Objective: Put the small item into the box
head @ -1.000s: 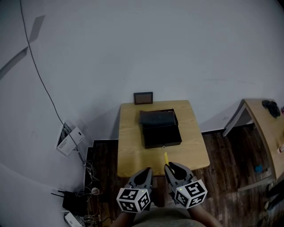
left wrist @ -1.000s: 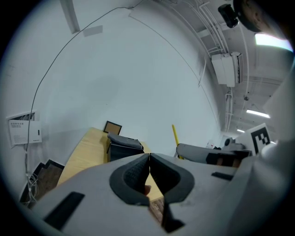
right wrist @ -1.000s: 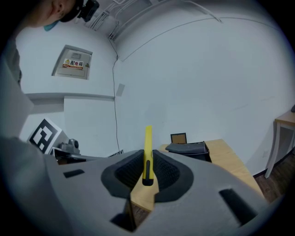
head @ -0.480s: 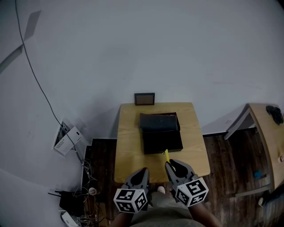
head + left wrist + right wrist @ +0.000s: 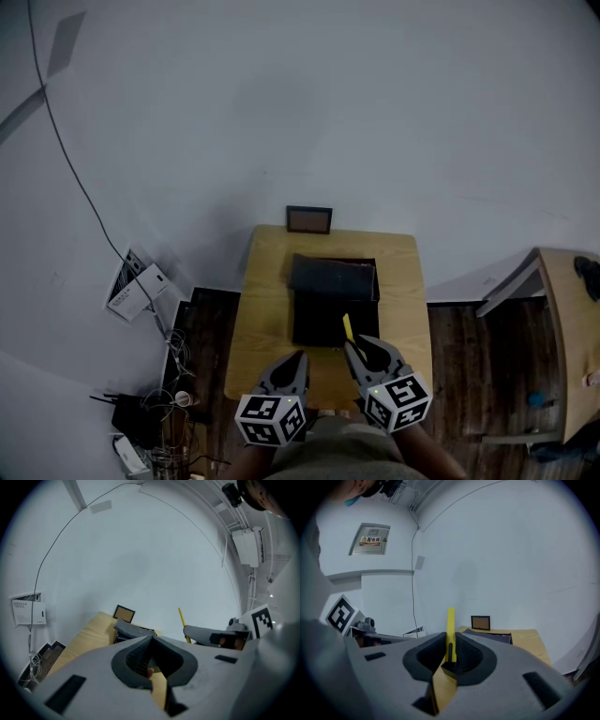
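R gripper [image 5: 449,644] clamps thin yellow strip [image 5: 450,627] near matte black rectangular box [image 5: 328,309]; L gripper [image 5: 151,640] pinched together, empty.

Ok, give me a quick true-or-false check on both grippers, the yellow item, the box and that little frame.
1. The right gripper is shut on the yellow item. True.
2. The yellow item lies inside the box. False: it stands up out of the right gripper's jaws, near the box's front edge in the head view.
3. The left gripper carries a second item. False: its jaws are together with nothing between them.
4. The box stands open on the table. True.
5. The small frame sits at the table's near edge. False: it is at the far edge, by the wall.
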`<state>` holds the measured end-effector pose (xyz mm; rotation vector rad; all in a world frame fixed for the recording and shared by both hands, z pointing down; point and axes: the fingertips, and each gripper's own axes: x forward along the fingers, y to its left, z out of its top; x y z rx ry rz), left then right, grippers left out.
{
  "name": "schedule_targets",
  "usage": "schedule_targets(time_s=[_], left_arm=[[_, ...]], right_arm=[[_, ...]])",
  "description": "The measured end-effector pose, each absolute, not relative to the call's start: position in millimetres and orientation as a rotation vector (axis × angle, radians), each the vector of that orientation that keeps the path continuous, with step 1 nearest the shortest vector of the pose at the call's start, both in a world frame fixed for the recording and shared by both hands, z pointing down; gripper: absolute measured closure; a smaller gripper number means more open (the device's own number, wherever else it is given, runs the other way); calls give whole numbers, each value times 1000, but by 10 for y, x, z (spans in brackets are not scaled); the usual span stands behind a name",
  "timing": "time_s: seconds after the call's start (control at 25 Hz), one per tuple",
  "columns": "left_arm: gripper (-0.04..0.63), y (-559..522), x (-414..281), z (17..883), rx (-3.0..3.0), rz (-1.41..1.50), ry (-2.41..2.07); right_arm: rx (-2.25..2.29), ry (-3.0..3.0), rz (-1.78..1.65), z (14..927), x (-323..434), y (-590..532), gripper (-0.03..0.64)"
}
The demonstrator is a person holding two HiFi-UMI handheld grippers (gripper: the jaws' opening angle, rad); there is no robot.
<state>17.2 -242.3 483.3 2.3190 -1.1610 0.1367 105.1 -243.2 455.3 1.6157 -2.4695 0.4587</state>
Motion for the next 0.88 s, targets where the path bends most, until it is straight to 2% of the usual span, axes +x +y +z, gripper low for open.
schedule_targets(time_s=[0.88], left_arm=[[592, -2894, 340, 5231, 2137, 171, -1330]], right_arm=[[1277, -2372, 581, 5590, 1270, -3310, 566]])
